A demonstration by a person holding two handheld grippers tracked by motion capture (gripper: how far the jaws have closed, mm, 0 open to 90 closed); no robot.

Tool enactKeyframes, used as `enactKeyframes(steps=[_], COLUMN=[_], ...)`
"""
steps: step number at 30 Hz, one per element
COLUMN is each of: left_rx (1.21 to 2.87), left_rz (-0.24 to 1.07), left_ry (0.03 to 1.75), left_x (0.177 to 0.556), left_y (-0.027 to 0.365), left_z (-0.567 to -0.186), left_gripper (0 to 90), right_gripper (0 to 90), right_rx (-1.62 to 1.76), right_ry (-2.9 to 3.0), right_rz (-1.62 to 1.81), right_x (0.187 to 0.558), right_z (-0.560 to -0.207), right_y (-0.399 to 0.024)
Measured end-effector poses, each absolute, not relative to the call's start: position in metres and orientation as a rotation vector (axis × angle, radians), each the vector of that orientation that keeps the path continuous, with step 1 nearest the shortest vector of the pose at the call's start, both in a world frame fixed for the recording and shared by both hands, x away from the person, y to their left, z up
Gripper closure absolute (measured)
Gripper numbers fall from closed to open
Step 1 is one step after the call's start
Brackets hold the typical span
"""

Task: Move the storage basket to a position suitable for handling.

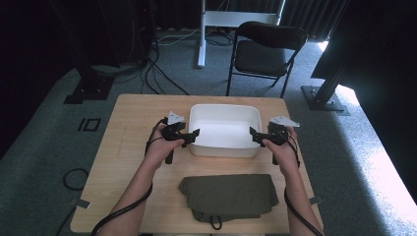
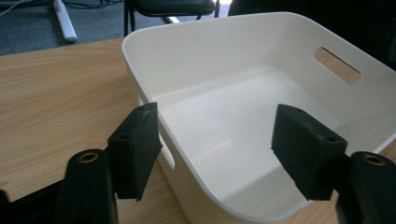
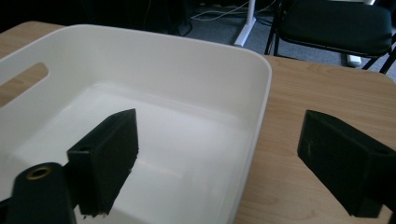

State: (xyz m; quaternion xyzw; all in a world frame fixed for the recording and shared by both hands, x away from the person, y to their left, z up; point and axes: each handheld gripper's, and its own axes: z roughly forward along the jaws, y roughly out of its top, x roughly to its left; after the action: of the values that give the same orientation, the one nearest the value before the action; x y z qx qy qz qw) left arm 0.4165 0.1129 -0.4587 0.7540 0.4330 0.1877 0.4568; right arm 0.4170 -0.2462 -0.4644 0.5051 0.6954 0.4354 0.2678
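A white plastic bin [image 1: 224,106] with handle slots stands empty in the middle of the wooden table [image 1: 133,118]. My left gripper [image 1: 194,135] is at the bin's left wall. In the left gripper view the bin [image 2: 210,56] lies ahead and my left gripper [image 2: 217,144] is open, one jaw outside the wall and one over the inside. My right gripper [image 1: 253,134] is at the right wall. In the right gripper view my right gripper [image 3: 219,154] straddles the rim of the bin [image 3: 163,60], wide open with the pads off it.
A folded olive-green garment [image 1: 228,194] with a dark drawstring lies near the table's front edge. Beyond the table stand a black folding chair [image 1: 265,49] and a white stand leg [image 1: 201,34]. Cables run over the grey carpet at the left.
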Motion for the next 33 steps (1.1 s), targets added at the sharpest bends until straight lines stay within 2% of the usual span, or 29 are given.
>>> enactKeyframes(steps=[6, 11, 21, 33], left_rx=[1.844, 1.783, 1.823, 1.834], left_rz=[0.476, 0.476, 0.494, 0.446], left_ry=[1.031, 1.055, 1.077, 1.079], left_x=[0.407, 0.402, 0.386, 0.36], left_y=[0.118, 0.125, 0.147, 0.174], left_z=[-0.458, -0.456, -0.466, -0.481], left_gripper=[20.6, 20.6, 20.5, 20.5], right_gripper=[12.1, 11.3, 11.3, 12.7], right_rx=[1.28, 1.245, 1.212, 1.202], right_ry=[1.921, 1.944, 1.973, 1.97], right_rz=[1.176, 1.195, 1.19, 1.201], right_x=[0.404, 0.395, 0.376, 0.356], right_z=[-0.464, -0.461, -0.466, -0.479], right_y=[-0.243, -0.241, -0.245, -0.256])
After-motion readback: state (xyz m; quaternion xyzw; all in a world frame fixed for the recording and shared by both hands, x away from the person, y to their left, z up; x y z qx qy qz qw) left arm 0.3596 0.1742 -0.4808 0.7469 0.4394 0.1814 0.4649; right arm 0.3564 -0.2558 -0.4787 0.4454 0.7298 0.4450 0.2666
